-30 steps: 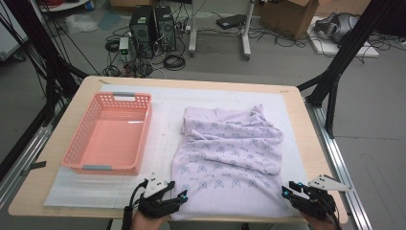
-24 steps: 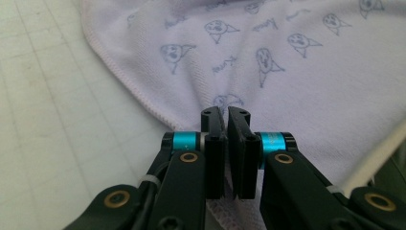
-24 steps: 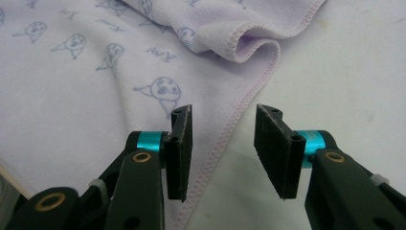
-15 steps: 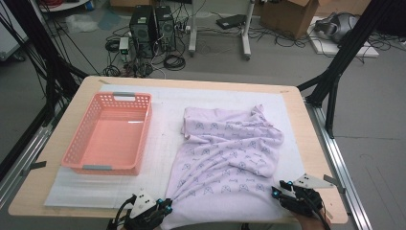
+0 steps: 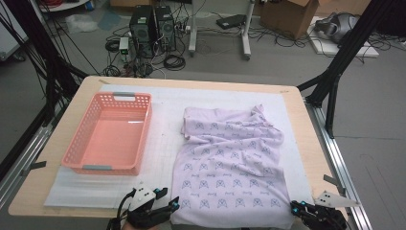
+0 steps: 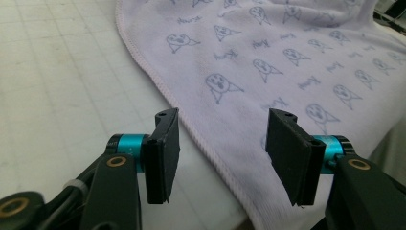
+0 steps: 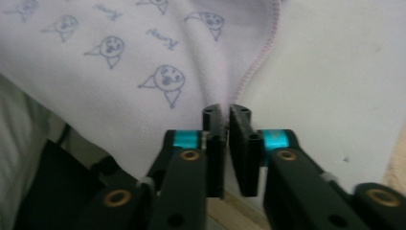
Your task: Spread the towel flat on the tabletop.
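Lilac cloth (image 5: 230,163) is lying soft and floppy, so hems are looking best: right hand-held gripper (image 7: 226,117) is pinching its corner hem, left hand-held gripper (image 6: 221,139) is gaping wide, straddling its edge.

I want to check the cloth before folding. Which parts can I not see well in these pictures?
- High view: the lilac cloth has its near hem cut off by the bottom edge.
- High view: its far left corner is folded under.
- Right gripper view: the right gripper hides the pinched corner; the print is blurred.
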`<state>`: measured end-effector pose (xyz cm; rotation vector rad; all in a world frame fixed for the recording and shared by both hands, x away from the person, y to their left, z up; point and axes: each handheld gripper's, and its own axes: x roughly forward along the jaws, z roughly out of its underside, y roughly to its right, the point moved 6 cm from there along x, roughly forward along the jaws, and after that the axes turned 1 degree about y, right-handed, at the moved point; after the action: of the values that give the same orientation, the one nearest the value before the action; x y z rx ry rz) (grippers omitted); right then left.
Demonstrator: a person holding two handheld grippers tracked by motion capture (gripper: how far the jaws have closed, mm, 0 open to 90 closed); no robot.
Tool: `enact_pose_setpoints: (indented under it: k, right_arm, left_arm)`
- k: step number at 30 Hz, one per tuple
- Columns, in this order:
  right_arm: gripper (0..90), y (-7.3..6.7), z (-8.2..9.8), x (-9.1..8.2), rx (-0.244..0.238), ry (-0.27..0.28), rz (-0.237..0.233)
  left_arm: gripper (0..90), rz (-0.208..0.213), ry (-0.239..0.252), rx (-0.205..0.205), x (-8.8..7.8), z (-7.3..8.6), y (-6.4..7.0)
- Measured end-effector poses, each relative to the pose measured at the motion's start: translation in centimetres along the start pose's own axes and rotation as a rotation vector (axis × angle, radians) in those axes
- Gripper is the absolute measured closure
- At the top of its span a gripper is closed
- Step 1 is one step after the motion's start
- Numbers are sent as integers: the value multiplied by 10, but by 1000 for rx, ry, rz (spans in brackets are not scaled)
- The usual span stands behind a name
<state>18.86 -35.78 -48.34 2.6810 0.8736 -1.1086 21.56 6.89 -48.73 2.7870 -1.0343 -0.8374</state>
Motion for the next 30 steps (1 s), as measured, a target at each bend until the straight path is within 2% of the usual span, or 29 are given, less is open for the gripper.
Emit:
enact_pose_setpoints:
  k: [2,3,4,5,6,7,8,11,14,16,18,20,21,22,23,24,27,30]
  right_arm:
    - [680,0,-3,1,5,21,10]
    - [657,0,-6,1,10,31,16]
    - [646,0,-8,2,17,44,20]
    - [630,0,-10,2,20,54,22]
    - [620,1,-11,3,19,62,26]
    - [615,1,-13,5,21,69,27]
    - [613,2,-15,6,18,73,29]
    - [609,1,-18,11,15,80,31]
    - [587,0,-22,17,8,76,30]
    - [559,-3,-25,23,9,76,31]
    - [549,-8,-29,32,2,64,19]
    - [548,-15,-31,43,-33,34,14]
    - [623,-17,-32,44,-61,36,37]
    - [747,-19,-33,45,-65,31,20]
    - [828,-20,-33,45,-65,28,-4]
    - [848,-21,-32,44,-63,22,-18]
    - [859,-20,-25,32,-83,-14,-27]
    - [860,-15,-9,11,-93,-53,-27]
  left_arm:
    - [467,6,-25,14,9,0,3]
    - [489,-6,-28,39,12,1,6]
    - [533,-30,-27,72,13,1,8]
    - [633,-59,-30,99,13,2,10]
    - [705,-72,-38,108,11,3,10]
    - [818,-61,-47,95,9,3,10]
    - [848,-56,-52,81,7,4,9]
    - [860,-57,-69,74,-6,9,8]
    - [861,-62,-89,76,-27,17,4]
    - [860,-60,-91,63,-39,23,2]
    - [857,-35,-87,56,-45,29,3]
    - [828,-40,-77,62,-45,31,3]
    - [768,-39,-64,56,-44,29,3]
    - [671,-42,-48,43,-42,28,2]
    - [601,-44,-31,29,-41,26,1]
    - [553,-44,-14,14,-39,24,0]
    - [490,-42,10,7,-34,18,-3]
    - [460,-38,24,-14,-27,12,-7]
